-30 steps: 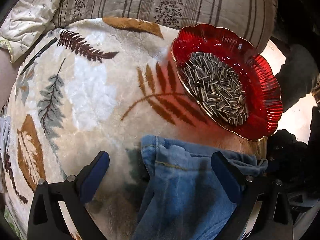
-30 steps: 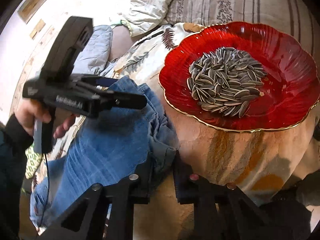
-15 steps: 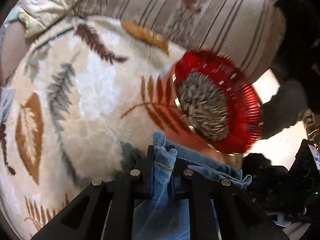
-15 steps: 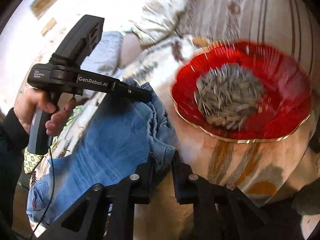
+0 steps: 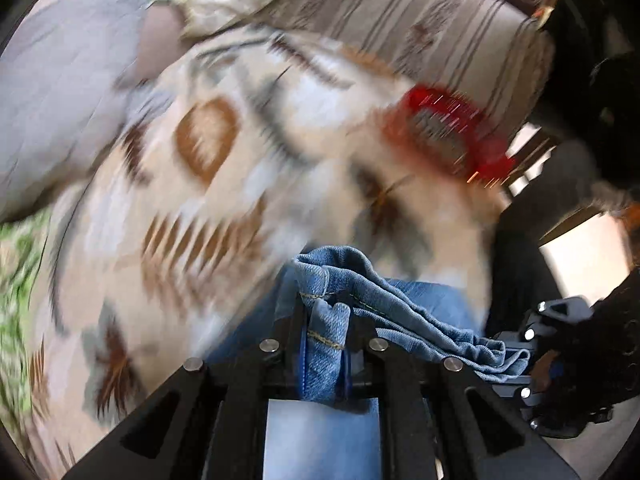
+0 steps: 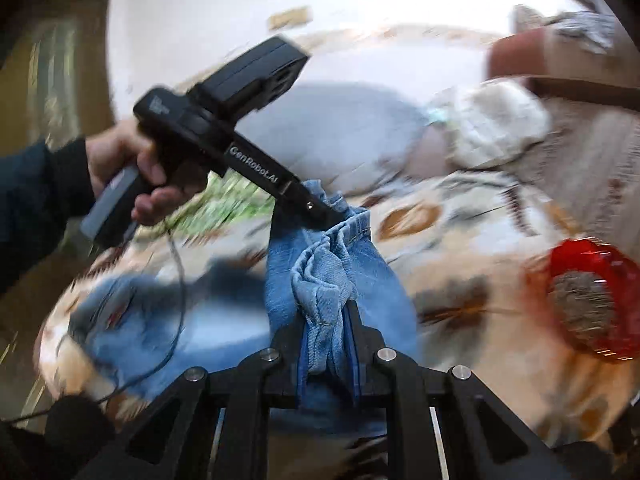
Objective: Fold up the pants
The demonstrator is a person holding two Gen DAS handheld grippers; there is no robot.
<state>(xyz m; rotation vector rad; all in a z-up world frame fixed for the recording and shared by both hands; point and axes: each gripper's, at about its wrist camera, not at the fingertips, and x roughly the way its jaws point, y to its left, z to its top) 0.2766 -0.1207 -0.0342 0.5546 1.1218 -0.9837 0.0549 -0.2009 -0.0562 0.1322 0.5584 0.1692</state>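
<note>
Blue denim pants (image 5: 360, 288) hang bunched between both grippers above a leaf-patterned blanket (image 5: 208, 184). My left gripper (image 5: 325, 320) is shut on one end of the hem edge; it also shows in the right wrist view (image 6: 320, 212), pinching the fabric from the left. My right gripper (image 6: 326, 320) is shut on the other end of the same edge (image 6: 320, 272). The rest of the pants (image 6: 132, 312) trails down to the blanket at lower left. Both views are motion-blurred.
A red glass dish of sunflower seeds (image 5: 448, 136) sits on the blanket at the right; it also shows in the right wrist view (image 6: 588, 304). Striped and quilted cushions (image 5: 420, 12) lie behind. A grey pillow (image 6: 320, 128) is at the left.
My left gripper closed on the pants edge. Both grippers then lifted the fabric off the blanket and swung left, away from the red dish.
</note>
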